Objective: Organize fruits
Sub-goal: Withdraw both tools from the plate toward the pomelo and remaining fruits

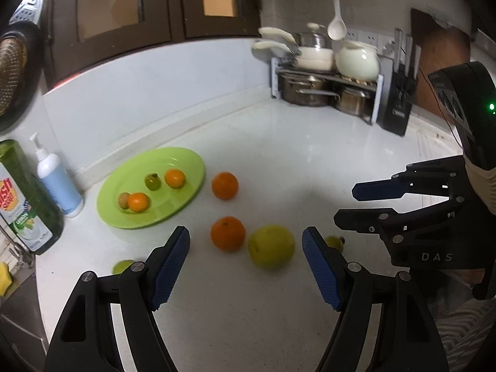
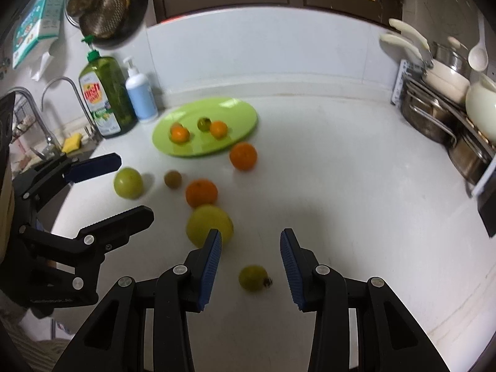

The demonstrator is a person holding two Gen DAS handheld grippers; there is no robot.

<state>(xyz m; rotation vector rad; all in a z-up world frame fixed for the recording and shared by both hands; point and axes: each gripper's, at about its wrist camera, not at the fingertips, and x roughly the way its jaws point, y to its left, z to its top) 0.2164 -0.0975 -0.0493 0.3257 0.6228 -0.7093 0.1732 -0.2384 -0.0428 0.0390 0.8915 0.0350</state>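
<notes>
A lime-green plate (image 1: 173, 161) (image 2: 235, 111) near the back wall holds two small oranges (image 1: 175, 179) (image 2: 218, 129) and small green and brownish fruits. On the counter lie two bigger oranges (image 1: 228, 233) (image 2: 201, 192), a large yellow-green fruit (image 1: 272, 246) (image 2: 204, 220), a green round fruit (image 2: 128, 183) and a small brown one (image 2: 172, 179). My left gripper (image 1: 246, 266) (image 2: 135, 186) is open above the counter, with the near orange and the yellow-green fruit just ahead of its pads. My right gripper (image 2: 251, 263) (image 1: 347, 204) is open, and a small green fruit (image 2: 252, 277) lies between its fingers, untouched.
A green dish-soap bottle (image 2: 104, 99) and a white pump bottle (image 2: 141, 96) stand left of the plate by the sink tap (image 2: 62, 86). A rack of pots (image 1: 325, 86) (image 2: 449, 114) and a knife block (image 1: 400, 99) fill the back right corner.
</notes>
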